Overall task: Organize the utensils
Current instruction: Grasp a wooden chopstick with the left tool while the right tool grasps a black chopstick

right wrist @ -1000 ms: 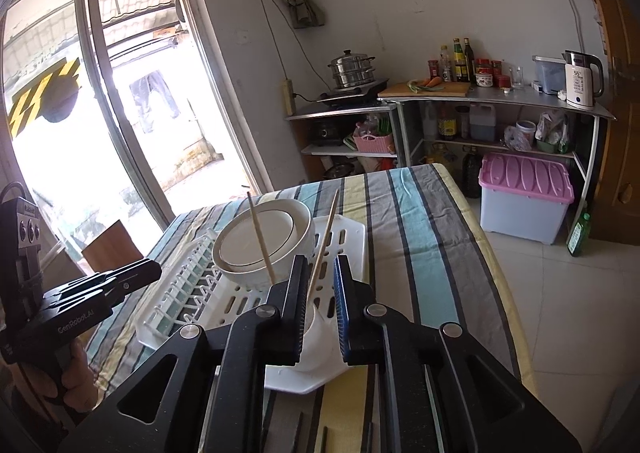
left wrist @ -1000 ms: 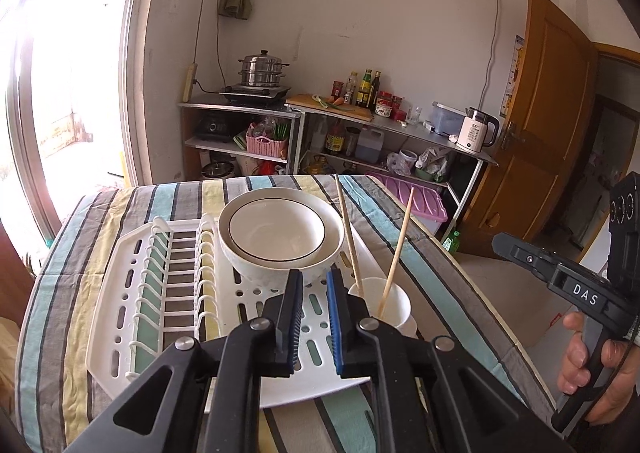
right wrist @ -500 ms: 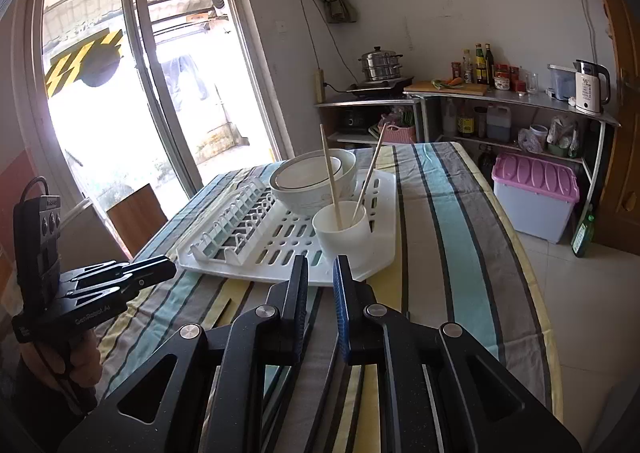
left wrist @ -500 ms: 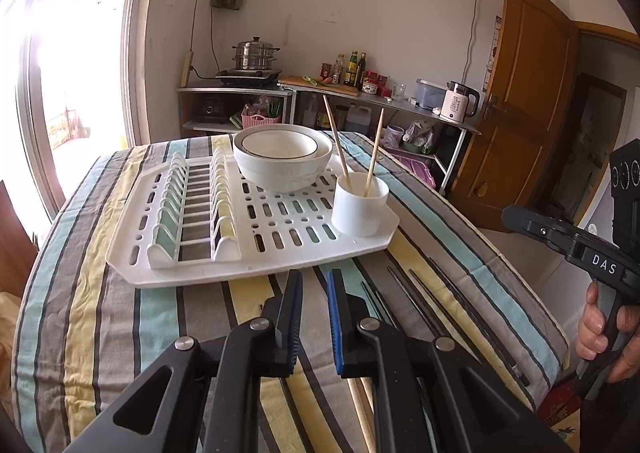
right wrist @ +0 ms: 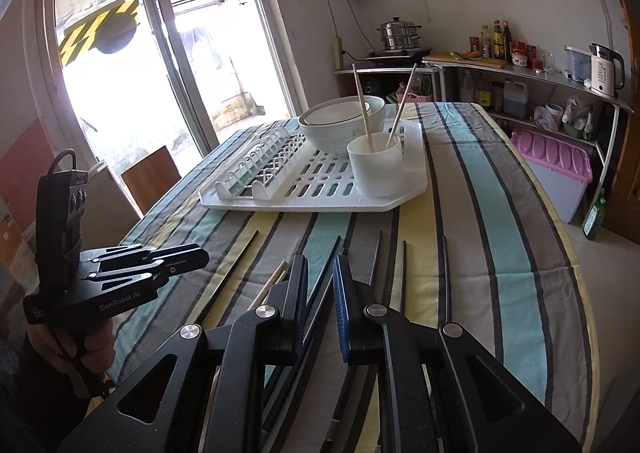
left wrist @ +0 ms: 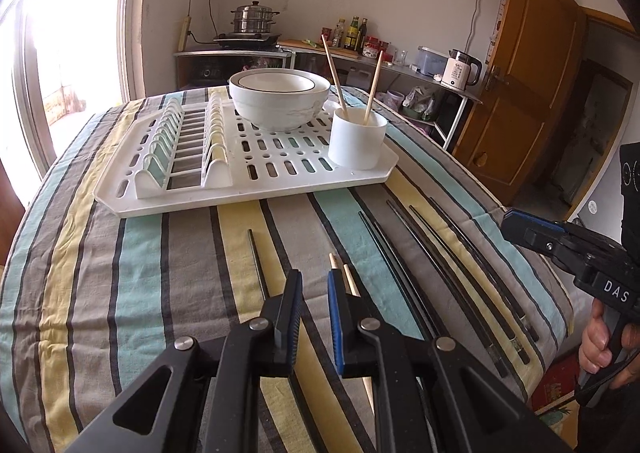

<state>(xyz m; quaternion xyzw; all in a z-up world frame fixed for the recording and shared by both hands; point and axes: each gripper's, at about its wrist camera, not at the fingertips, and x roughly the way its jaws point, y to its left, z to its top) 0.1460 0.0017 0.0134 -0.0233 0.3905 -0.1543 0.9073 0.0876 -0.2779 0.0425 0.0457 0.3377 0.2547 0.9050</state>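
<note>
A white cup (left wrist: 358, 143) stands on the near right corner of a white drying rack (left wrist: 280, 177) and holds two wooden chopsticks (left wrist: 335, 79). It also shows in the right wrist view (right wrist: 375, 167). Several black chopsticks (left wrist: 436, 265) and two wooden ones (left wrist: 347, 279) lie loose on the striped cloth in front of the rack. My left gripper (left wrist: 314, 285) hovers above the cloth beside the wooden pair, jaws slightly apart and empty. My right gripper (right wrist: 320, 273) hovers over black chopsticks (right wrist: 374, 265), jaws slightly apart and empty.
A large white bowl (left wrist: 280, 99) sits on the rack behind the cup. The rack's plate slots (left wrist: 184, 141) are on the left. The table's right edge (left wrist: 560, 293) drops off near the right gripper's hand. A wooden door (left wrist: 520, 85) and kitchen shelves (right wrist: 520, 69) lie beyond.
Both grippers have pulled back from the rack toward the table's near edge and lower. The loose chopsticks on the cloth have come into view. Jaw gaps look unchanged.
</note>
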